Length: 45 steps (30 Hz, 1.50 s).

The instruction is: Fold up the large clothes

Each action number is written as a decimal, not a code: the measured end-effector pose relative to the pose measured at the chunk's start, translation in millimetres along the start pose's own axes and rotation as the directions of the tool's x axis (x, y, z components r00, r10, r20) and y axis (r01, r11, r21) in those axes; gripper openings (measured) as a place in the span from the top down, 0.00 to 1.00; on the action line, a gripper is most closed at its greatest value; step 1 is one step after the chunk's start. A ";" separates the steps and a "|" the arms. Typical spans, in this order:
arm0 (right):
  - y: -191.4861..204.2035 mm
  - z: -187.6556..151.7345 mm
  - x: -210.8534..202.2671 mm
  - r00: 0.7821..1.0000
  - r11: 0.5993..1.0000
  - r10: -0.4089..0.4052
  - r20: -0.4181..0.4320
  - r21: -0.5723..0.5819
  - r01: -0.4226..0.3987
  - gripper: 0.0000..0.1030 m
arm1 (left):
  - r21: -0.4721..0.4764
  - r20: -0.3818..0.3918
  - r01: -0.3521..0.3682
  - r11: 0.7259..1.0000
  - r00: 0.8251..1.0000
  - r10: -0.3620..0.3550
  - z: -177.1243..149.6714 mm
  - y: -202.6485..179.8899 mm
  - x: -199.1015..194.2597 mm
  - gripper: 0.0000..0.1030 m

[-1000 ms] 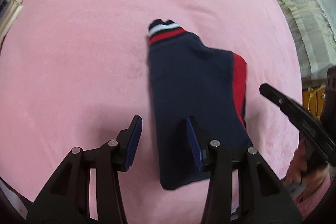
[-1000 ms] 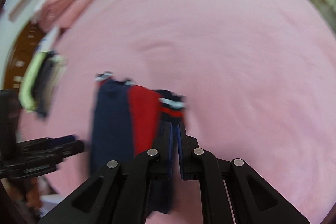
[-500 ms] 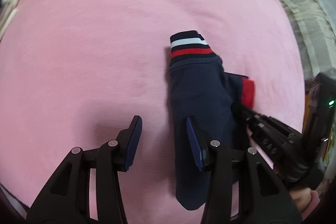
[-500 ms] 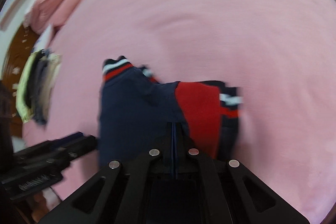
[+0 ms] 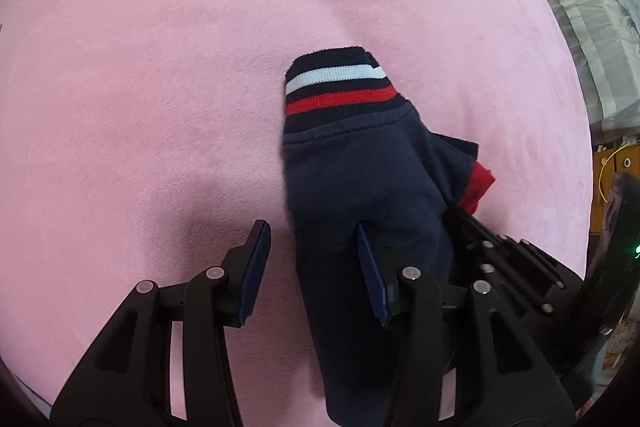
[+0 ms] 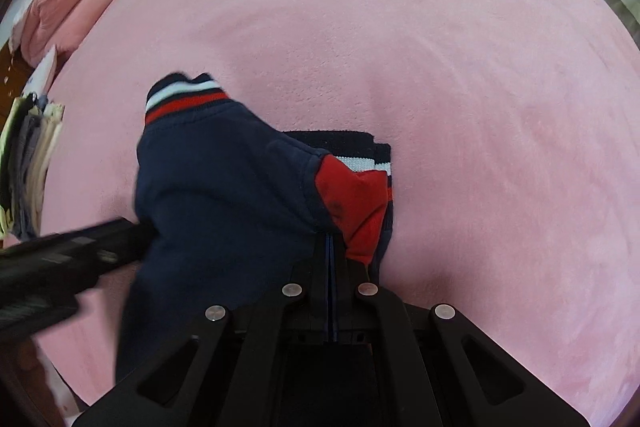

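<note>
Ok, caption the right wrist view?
Right gripper shut on navy-and-red garment lying on pink blanket.

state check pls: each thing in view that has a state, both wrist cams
left claw: open, empty, one finger over the garment's edge
right claw: shut, pinching a fold of the garment
navy garment: folded narrow, flat on the blanket
striped cuff: flat, at the far end
red panel: folded over, partly showing
pink blanket: spread flat, lightly rumpled
clothes pile: stacked at blanket's edge
</note>
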State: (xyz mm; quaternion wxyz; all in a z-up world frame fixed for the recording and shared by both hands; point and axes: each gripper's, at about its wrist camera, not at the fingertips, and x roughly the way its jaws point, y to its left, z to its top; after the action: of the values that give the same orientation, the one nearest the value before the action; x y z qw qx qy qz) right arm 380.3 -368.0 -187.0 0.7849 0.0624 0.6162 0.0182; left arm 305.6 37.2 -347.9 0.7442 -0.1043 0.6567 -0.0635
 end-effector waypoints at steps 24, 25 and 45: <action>-5.9 -85.6 -36.1 0.997 0.991 0.013 -0.075 -0.134 -0.022 1.00 | -0.048 -0.023 -0.006 0.999 1.000 0.005 -86.9 11.2 -14.3 0.90; -2.8 -84.8 -42.7 0.999 0.989 0.016 -0.045 -0.145 -0.023 1.00 | -0.069 0.002 0.041 0.997 0.999 -0.041 -92.9 10.3 -23.6 0.90; -68.7 -101.8 -69.6 0.980 0.998 0.022 -0.197 -0.056 -0.034 0.37 | -0.196 -0.048 -0.005 0.981 0.999 -0.005 -134.7 -5.8 -58.0 0.72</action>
State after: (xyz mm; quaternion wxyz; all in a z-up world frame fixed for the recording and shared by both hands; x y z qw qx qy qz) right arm 261.6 -435.8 -151.8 0.7216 0.0456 0.6887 0.0535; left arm 164.9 35.3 -306.2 0.7143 -0.1756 0.6774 -0.0008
